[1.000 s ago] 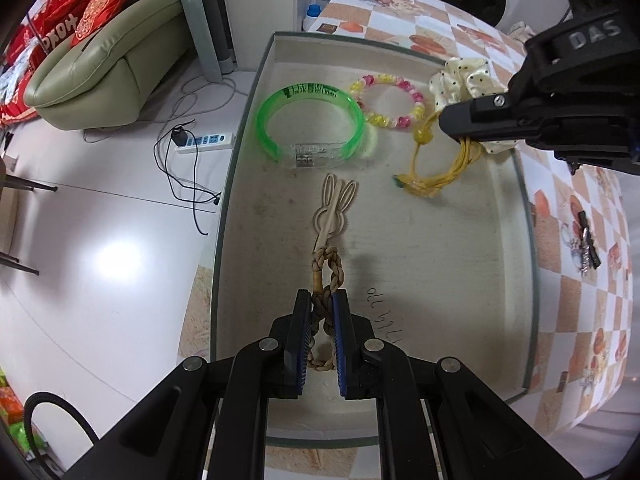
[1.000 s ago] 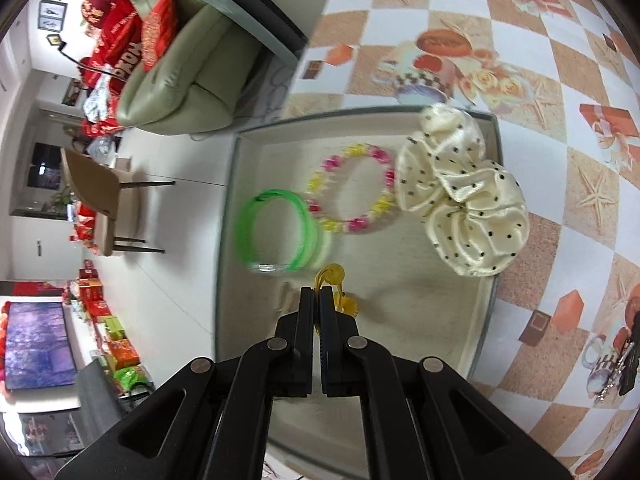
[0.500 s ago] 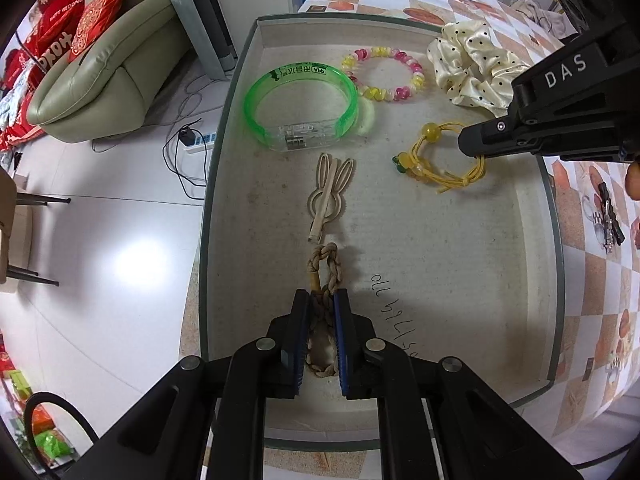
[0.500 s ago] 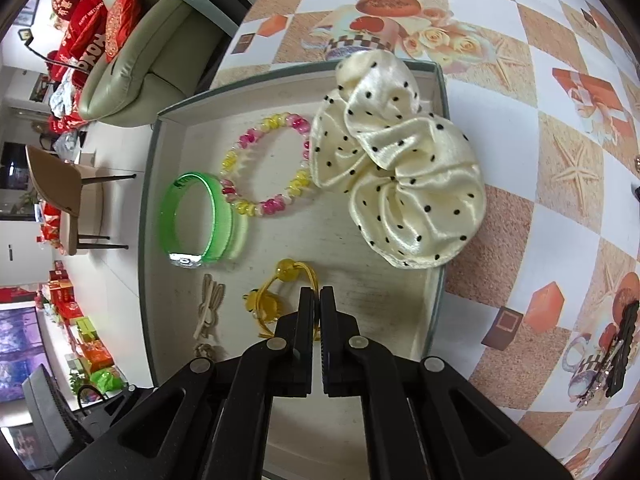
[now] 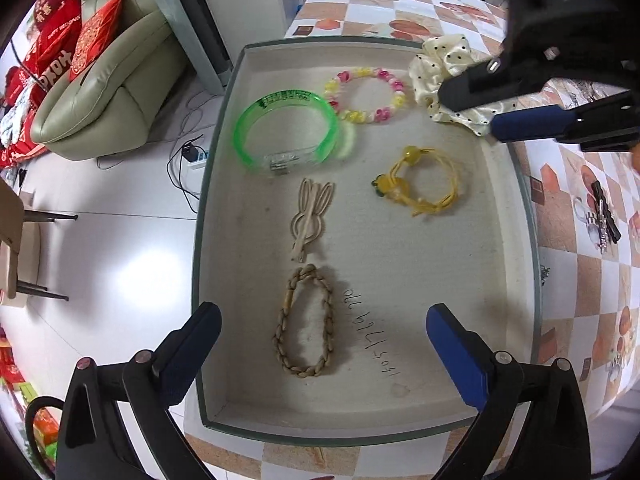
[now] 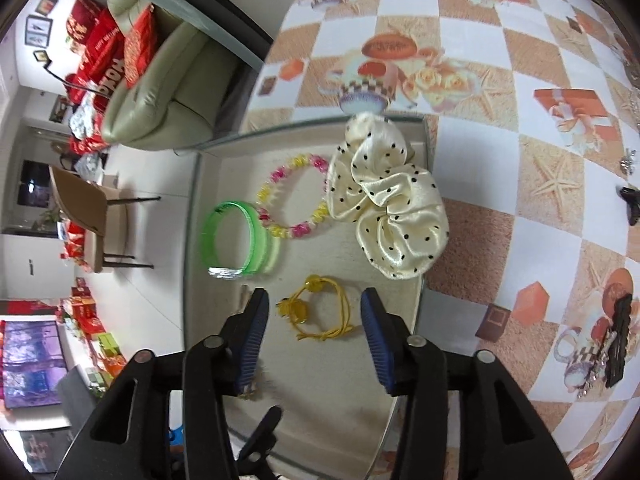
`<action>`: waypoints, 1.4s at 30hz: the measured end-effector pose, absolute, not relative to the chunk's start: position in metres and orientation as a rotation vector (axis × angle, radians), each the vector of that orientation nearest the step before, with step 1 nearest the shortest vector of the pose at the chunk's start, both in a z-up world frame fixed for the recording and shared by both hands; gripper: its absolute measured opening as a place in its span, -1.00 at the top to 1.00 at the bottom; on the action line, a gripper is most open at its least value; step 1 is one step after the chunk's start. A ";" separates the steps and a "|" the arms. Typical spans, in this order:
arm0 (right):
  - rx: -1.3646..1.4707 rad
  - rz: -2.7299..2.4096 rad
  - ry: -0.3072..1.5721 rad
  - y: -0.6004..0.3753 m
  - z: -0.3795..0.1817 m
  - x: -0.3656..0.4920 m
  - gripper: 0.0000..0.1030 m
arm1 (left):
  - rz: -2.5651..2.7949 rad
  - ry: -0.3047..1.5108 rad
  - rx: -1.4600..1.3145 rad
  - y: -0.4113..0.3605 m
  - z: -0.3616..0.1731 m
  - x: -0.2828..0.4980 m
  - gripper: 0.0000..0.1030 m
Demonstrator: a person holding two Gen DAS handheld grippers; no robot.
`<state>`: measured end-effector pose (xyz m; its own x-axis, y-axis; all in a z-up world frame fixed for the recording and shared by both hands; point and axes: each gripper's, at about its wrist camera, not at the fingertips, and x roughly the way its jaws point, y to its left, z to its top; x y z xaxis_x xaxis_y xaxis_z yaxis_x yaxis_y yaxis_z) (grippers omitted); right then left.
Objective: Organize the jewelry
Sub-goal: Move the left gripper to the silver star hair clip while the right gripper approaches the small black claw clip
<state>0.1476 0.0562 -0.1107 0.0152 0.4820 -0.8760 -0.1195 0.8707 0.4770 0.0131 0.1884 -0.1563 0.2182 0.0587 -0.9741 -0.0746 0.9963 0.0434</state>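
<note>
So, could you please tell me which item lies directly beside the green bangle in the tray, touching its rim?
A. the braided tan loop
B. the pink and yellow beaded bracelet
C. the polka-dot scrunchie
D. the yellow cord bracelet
B: the pink and yellow beaded bracelet lies against the green bangle at the far end of the tray, while the other pieces sit apart from it.

green sofa (image 5: 108, 92) with red cushions (image 5: 96, 36), perhaps a chair (image 6: 86, 216).

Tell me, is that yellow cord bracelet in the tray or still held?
In the tray. The yellow cord bracelet lies flat on the tray floor; the right gripper is opening, pads apart, not touching it.
</note>
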 end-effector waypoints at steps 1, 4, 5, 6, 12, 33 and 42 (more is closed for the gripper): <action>0.312 0.483 1.480 0.054 -0.106 0.146 -0.14 | 0.092 1.347 -0.013 0.187 -0.155 0.014 -1.00; 0.343 0.492 1.450 0.041 -0.090 0.136 -0.39 | 0.081 1.341 -0.002 0.183 -0.148 0.012 -1.00; 0.352 0.490 1.440 0.037 -0.084 0.132 -0.58 | 0.073 1.340 0.003 0.181 -0.145 0.011 -1.00; 0.360 0.484 1.430 0.031 -0.080 0.127 -0.63 | 0.065 1.338 0.009 0.180 -0.143 0.010 -1.00; 0.393 0.382 1.383 -0.028 -0.062 0.101 -0.73 | -0.005 1.329 0.053 0.153 -0.124 0.006 -1.00; 0.414 0.056 1.437 -0.217 -0.084 0.086 -0.73 | -0.145 1.317 0.113 0.025 -0.099 0.026 -1.00; 0.361 0.148 1.448 -0.233 -0.089 0.129 -0.73 | -0.128 1.353 0.065 -0.028 -0.118 0.039 -1.00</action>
